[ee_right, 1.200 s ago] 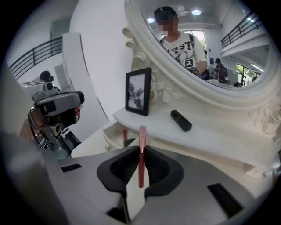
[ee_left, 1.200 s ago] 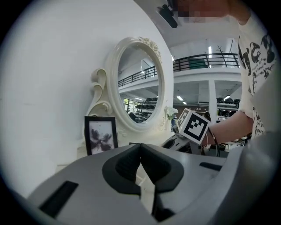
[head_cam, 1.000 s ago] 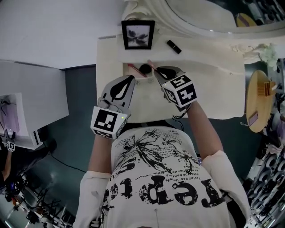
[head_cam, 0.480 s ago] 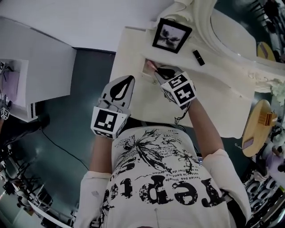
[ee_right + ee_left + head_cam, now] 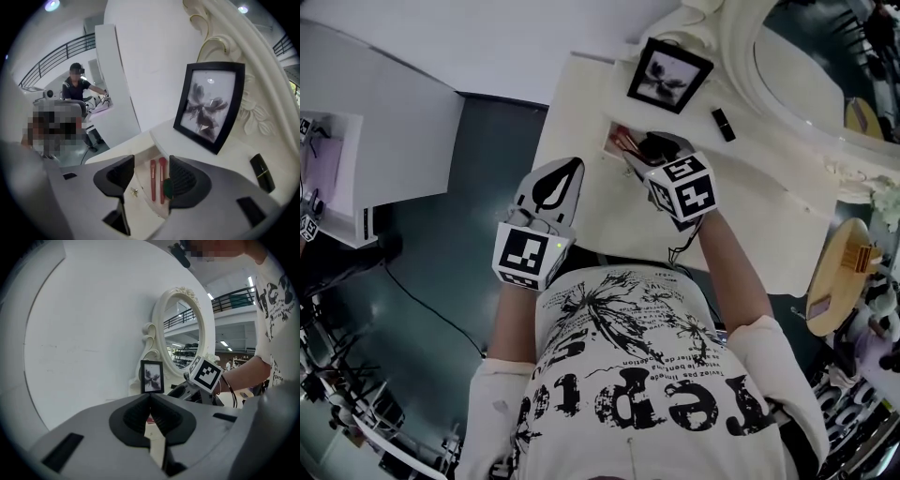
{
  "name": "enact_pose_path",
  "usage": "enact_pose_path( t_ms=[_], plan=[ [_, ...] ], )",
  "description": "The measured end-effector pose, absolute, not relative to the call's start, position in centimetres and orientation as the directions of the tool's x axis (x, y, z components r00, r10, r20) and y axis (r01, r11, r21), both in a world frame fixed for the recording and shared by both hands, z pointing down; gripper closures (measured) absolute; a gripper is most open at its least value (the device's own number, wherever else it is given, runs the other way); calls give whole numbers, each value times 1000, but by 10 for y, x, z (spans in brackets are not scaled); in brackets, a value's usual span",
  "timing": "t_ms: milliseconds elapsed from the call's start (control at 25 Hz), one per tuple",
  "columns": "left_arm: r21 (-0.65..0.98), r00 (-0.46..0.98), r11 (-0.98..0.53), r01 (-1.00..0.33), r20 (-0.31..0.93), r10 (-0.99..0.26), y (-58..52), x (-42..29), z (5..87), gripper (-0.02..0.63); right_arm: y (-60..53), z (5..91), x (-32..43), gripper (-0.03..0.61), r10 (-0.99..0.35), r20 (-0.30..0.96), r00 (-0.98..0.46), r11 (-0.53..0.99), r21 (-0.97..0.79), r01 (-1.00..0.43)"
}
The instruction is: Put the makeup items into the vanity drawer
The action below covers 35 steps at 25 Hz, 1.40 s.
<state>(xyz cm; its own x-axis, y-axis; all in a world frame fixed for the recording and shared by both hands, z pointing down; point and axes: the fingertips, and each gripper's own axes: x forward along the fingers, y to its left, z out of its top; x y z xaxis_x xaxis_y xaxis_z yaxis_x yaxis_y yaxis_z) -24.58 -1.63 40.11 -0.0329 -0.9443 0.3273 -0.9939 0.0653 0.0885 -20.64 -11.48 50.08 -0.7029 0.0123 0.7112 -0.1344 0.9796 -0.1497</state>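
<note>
Hovering over the open drawer (image 5: 142, 182), the right hand-held gripper (image 5: 152, 163) has just been opened halfway, nothing held; the red brushes (image 5: 161, 179) could be snagged if it is lowered carelessly.

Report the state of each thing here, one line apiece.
Vanity drawer: open.
Two red makeup brushes: lying inside the drawer.
Black lipstick: lying on the vanity top, outside the drawer.
Picture frame: standing upright.
Left gripper: jaws shut, empty.
Right gripper: over the drawer, jaws just opened, gripping nothing.
</note>
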Motion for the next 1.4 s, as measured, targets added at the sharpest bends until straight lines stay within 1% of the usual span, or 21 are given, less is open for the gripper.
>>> enact_pose_path(
  t_ms=[240, 360, 480, 520, 640, 760, 1080, 1240, 1400],
  plan=[
    [67, 10, 11, -998, 305, -952, -30, -238, 388, 601, -129, 469, -197, 331, -64, 634, -771, 974, -130, -188],
    [51, 45, -31, -998, 294, -955, -38, -235, 381, 601, -136, 447, -190, 349, -122, 572, -811, 966, -117, -228],
    [36, 77, -70, -997, 278, -957, -46, -228, 372, 601, -140, 430, -178, 381, -168, 529, -832, 959, -109, -263],
    [32, 85, -80, -996, 273, -958, -48, -225, 369, 601, -141, 425, -173, 400, -179, 520, -835, 956, -107, -272],
    [26, 115, -112, -993, 256, -960, -54, -219, 357, 601, -145, 408, -158, 506, -241, 481, -843, 943, -88, -320],
    [28, 145, -143, -989, 230, -962, -60, -216, 345, 601, -150, 388, -142, 563, -321, 426, -846, 924, -54, -377],
    [15, 193, -194, -981, 198, -961, -69, -212, 320, 601, -155, 342, -100, 563, -493, 285, -822, 860, 21, -509],
    [-5, 200, -205, -979, 198, -959, -67, -209, 313, 601, -152, 327, -87, 564, -533, 219, -817, 840, 22, -542],
    [-19, 197, -205, -979, 194, -961, -64, -207, 308, 601, -150, 321, -83, 565, -539, 193, -820, 837, 12, -547]
  ],
)
